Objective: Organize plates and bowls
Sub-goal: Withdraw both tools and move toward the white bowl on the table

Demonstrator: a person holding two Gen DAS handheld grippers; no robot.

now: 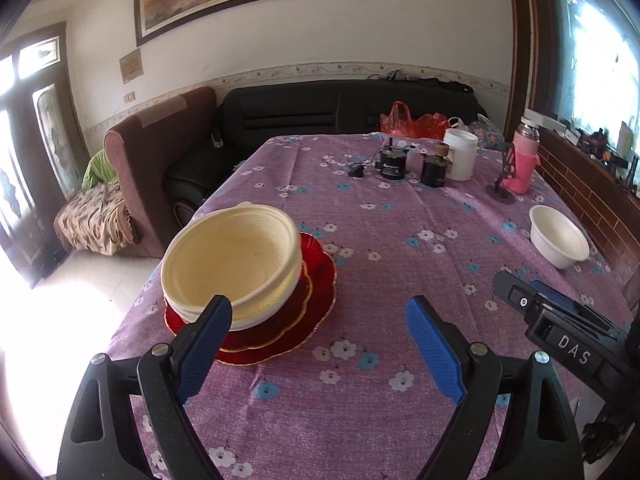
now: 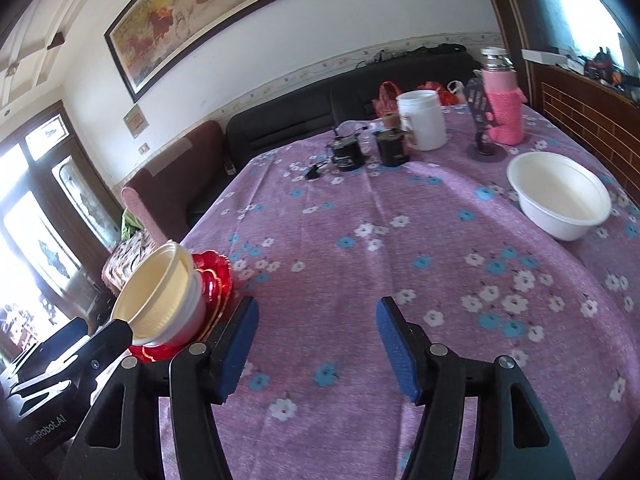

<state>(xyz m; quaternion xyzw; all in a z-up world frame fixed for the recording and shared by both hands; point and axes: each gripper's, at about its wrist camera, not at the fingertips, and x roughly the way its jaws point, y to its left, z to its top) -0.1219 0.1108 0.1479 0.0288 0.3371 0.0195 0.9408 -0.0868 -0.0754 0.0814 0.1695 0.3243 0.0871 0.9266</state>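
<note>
Bowls (image 1: 232, 264) stacked on red plates (image 1: 316, 280); white bowl (image 2: 560, 196) apart; both grippers' jaws released, empty.

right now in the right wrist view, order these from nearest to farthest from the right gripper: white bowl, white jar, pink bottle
1. white bowl, on the right side of the table, closest to the right gripper.
2. white jar, farther back, near the centre.
3. pink bottle, at the far right edge.

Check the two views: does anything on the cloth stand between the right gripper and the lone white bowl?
Nothing visible does. Only bare flowered tablecloth lies between the open right gripper and the white bowl; the jars stand farther back.
</note>
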